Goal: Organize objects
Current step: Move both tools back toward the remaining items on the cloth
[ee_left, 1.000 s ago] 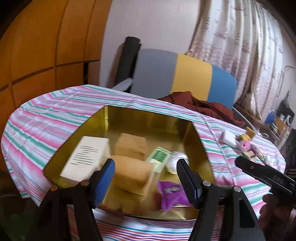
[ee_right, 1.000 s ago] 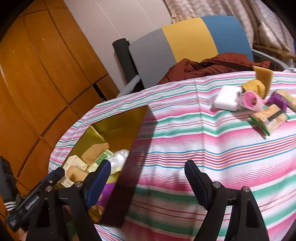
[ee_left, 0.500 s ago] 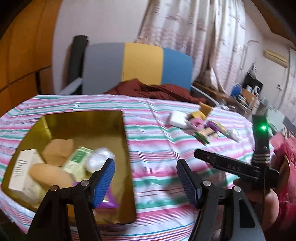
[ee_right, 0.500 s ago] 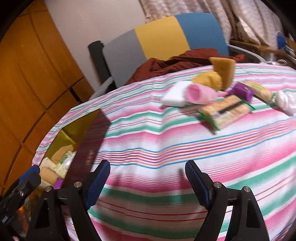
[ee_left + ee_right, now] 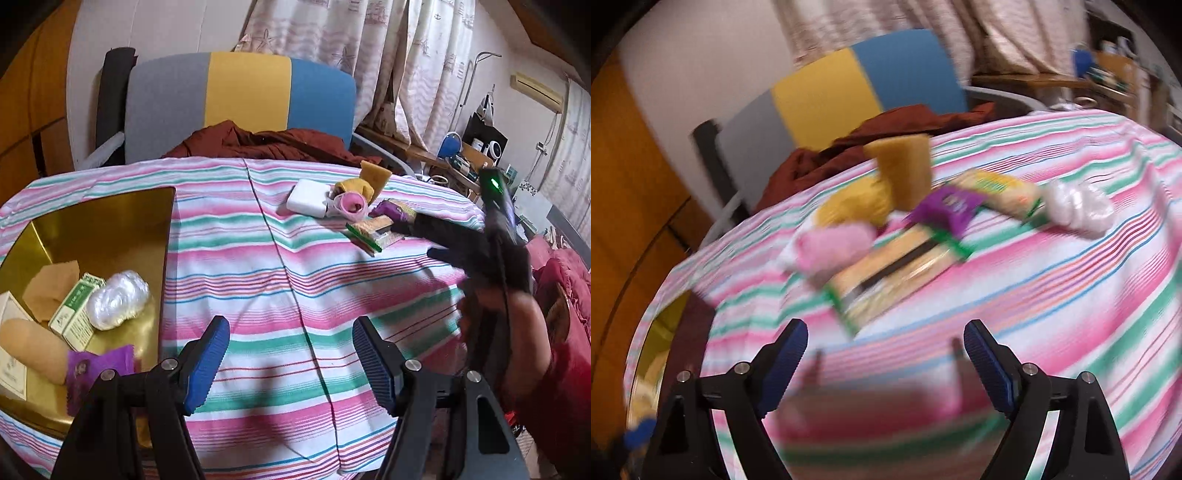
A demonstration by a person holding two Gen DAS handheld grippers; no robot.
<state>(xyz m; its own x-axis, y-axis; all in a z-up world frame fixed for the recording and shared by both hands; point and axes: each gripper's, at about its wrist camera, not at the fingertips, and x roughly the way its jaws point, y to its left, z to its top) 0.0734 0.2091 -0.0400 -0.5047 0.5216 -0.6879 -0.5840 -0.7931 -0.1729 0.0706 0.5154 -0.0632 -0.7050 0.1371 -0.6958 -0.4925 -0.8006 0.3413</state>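
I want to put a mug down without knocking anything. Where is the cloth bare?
The striped tablecloth is bare between the gold tray and the pile around the white block and cracker packet. The tray's near end is crowded; its far end is bare.

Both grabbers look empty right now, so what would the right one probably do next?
Probably ease the right gripper forward onto the green-edged cracker packet. Its jaws, just opening, hold nothing; that packet lies nearest, still loose on the striped cloth, outside the gold tray.
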